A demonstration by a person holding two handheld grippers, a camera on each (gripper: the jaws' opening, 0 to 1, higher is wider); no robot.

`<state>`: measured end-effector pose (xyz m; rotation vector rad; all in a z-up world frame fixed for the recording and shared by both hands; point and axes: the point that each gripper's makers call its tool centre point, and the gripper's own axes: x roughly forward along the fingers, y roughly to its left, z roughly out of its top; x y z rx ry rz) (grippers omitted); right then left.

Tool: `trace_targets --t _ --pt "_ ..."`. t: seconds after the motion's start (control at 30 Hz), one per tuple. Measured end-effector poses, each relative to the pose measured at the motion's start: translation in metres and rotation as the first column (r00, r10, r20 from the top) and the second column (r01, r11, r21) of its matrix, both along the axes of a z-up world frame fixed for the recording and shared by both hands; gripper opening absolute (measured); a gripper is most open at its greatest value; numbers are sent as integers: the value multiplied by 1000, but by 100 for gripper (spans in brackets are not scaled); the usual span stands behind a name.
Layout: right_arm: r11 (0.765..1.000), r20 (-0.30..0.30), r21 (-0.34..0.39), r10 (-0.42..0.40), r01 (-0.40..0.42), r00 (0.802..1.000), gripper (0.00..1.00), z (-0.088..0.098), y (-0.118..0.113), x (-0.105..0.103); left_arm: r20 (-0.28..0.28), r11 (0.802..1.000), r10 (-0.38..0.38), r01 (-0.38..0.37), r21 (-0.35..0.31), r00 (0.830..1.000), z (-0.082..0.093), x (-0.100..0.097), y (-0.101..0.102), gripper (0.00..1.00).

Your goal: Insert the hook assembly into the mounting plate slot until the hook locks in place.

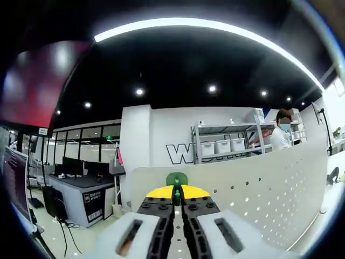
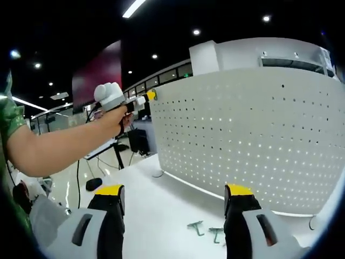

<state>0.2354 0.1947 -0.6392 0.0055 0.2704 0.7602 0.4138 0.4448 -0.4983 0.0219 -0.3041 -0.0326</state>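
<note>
Left gripper (image 1: 176, 197), clamped on green hook (image 1: 176, 179), poised at pegboard (image 2: 253, 135) top edge; right gripper (image 2: 175, 200) wide open, empty, near spare hooks (image 2: 207, 231).

Storage shelves (image 1: 229, 141), office desk (image 1: 81, 189), ceiling lights (image 1: 139, 91)

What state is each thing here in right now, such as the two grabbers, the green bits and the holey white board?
Left gripper: shut on a small green hook piece, raised at the board's top edge.
Right gripper: open, holding nothing.
White perforated mounting board: standing upright on the table.
Two green hook pieces: lying loose on the white tabletop.
</note>
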Motion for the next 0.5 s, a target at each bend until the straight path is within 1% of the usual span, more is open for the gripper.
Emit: trace_targets --t 0.17,0.5 --pt "1000 -2 -4 2 -2 1000 76 -1 0 0 9 1000 3 -3 9 1000 1 4 1 4" --pt "1000 -4 -11 -10 10 1000 75 -2 -4 1 13 1000 -3 3 1 1000 -1 8 3 3"
